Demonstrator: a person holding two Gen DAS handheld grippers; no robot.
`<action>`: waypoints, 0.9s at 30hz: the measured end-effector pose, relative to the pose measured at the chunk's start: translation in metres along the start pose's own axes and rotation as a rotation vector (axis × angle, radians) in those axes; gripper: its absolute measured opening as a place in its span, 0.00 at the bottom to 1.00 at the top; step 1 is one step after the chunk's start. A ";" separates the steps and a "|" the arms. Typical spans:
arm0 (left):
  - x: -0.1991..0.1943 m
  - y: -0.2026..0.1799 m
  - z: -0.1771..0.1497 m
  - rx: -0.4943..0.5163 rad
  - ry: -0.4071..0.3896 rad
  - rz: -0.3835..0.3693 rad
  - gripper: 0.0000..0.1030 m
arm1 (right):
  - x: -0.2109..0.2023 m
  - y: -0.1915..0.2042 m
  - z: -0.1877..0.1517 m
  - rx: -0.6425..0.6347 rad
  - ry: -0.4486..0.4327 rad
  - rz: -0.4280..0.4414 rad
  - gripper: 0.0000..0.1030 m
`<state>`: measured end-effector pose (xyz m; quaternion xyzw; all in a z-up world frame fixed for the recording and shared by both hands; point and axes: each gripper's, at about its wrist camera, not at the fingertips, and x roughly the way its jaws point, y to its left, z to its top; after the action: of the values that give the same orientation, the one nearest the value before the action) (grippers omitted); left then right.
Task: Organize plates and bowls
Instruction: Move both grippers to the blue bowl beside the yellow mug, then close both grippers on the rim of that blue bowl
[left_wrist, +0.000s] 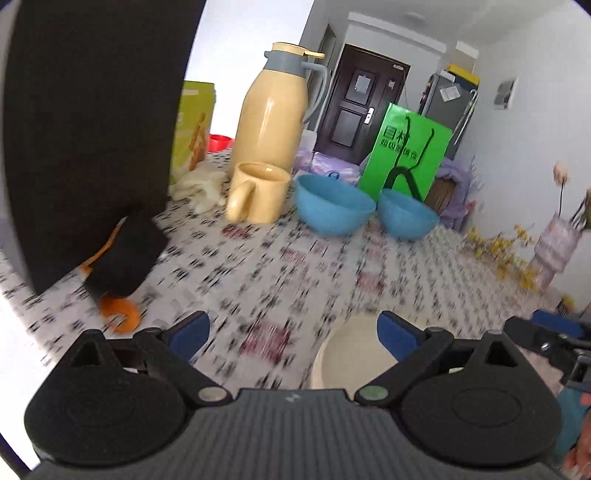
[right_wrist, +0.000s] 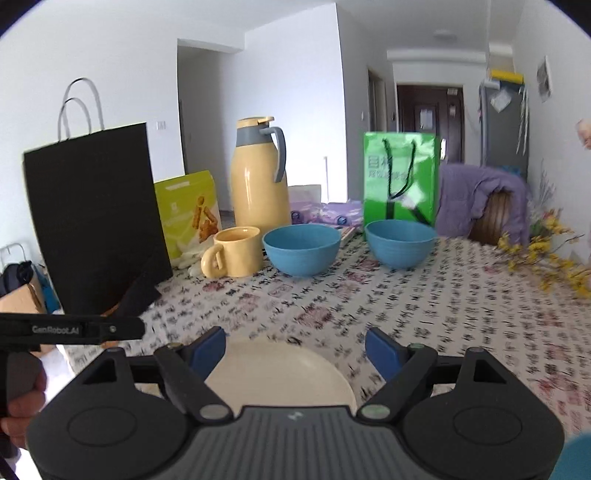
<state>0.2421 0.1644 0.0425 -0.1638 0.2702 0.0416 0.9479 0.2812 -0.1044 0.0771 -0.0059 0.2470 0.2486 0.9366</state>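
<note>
Patterned tablecloth fills mid-frame; two bowls sit upper centre. My left gripper and right gripper gape wide, empty, over a cream plate.

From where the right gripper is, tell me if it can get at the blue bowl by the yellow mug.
Probably yes. The right gripper is open and empty, over the cream plate; only bare tablecloth lies between it and the blue bowl.

The cream plate lies half hidden behind the gripper body — patterned tablecloth smeared by blur.
</note>
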 end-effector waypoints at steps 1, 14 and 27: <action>0.006 0.000 0.008 -0.008 -0.004 -0.016 0.96 | 0.008 -0.004 0.010 0.024 0.015 0.014 0.80; 0.137 -0.015 0.122 -0.201 0.118 -0.063 0.89 | 0.148 -0.042 0.132 0.092 0.200 0.129 0.78; 0.270 -0.021 0.159 -0.242 0.250 0.096 0.64 | 0.324 -0.094 0.159 0.298 0.357 0.079 0.61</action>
<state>0.5547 0.1950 0.0341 -0.2675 0.3865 0.0981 0.8772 0.6430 -0.0150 0.0555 0.0981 0.4429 0.2411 0.8580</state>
